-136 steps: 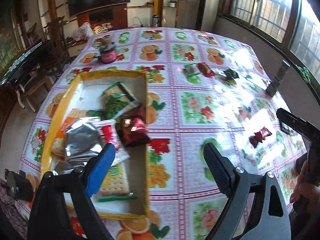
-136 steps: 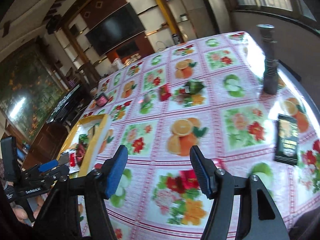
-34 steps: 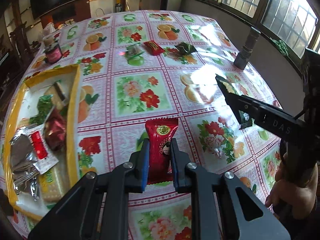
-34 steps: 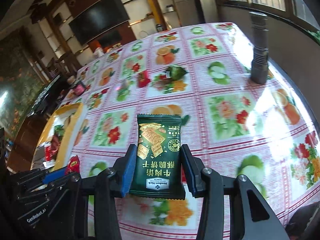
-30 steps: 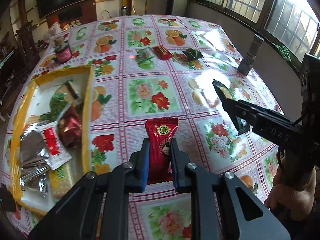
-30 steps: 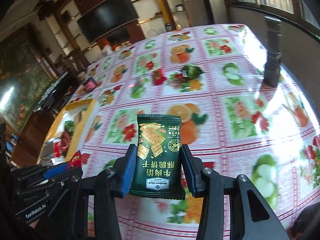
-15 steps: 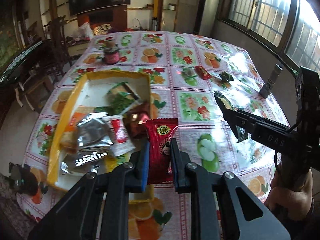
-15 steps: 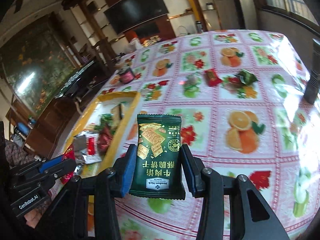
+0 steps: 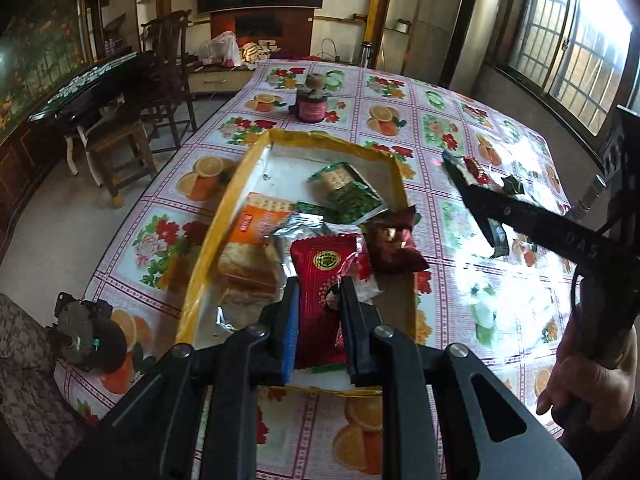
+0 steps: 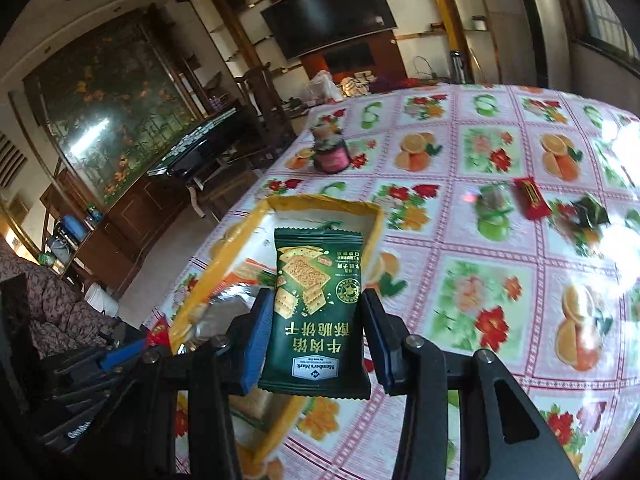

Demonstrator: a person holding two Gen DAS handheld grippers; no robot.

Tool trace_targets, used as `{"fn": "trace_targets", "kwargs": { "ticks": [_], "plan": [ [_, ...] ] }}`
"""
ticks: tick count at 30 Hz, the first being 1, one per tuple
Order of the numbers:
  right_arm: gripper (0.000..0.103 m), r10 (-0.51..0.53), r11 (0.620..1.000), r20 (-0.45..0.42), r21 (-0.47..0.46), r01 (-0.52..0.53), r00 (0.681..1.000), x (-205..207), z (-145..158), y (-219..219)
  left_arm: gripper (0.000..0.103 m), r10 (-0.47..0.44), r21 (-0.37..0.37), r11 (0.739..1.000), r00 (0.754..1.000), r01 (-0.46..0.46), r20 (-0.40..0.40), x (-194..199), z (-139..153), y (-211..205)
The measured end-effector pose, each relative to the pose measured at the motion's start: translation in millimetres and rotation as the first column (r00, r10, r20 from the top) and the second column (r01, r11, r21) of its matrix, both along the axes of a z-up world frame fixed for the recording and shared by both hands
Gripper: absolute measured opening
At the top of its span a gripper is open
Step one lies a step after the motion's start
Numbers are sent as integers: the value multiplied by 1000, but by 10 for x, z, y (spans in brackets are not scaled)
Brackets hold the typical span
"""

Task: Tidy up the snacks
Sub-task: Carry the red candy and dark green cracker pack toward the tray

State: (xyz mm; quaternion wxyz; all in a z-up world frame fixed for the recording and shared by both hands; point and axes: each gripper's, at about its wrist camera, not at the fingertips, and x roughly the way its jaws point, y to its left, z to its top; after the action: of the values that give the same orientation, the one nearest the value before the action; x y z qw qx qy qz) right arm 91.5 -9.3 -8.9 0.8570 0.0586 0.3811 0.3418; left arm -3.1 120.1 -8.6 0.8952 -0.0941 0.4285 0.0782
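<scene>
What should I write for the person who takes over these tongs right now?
Left tongs: shut on the red snack packet, held over the yellow tray.
Right tongs: shut on the green cracker packet, beside the tray's near corner.
Done: several packets already lie in the tray.
Left: release both packets into the tray, then fetch the three loose snacks on the tablecloth: the red bar, the dark green wrapper and the pale packet.

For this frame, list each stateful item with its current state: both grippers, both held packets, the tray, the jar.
Left gripper: shut on the red packet, over the tray.
Right gripper: shut on the green cracker packet.
Yellow tray: open-topped, holding several snacks.
Jar: upright, lid on.
Loose snacks: lying on the tablecloth.
</scene>
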Motion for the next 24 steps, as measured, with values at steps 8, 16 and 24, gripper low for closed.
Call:
{"fn": "trace_targets", "kwargs": {
  "ticks": [8, 16, 24],
  "plan": [
    [44, 3, 1000, -1, 3, -3, 1000, 11, 27, 94, 21, 14, -31, 999, 1000, -15, -26, 90, -154, 181],
    [44, 16, 1000, -32, -1, -16, 999, 101, -80, 205, 21, 7, -41, 999, 999, -8, -44, 184, -229, 200],
    [44, 43, 999, -34, -2, -43, 999, 157, -98, 383, 21, -11, -40, 999, 999, 9, -48, 281, -250, 131]
  ]
}}
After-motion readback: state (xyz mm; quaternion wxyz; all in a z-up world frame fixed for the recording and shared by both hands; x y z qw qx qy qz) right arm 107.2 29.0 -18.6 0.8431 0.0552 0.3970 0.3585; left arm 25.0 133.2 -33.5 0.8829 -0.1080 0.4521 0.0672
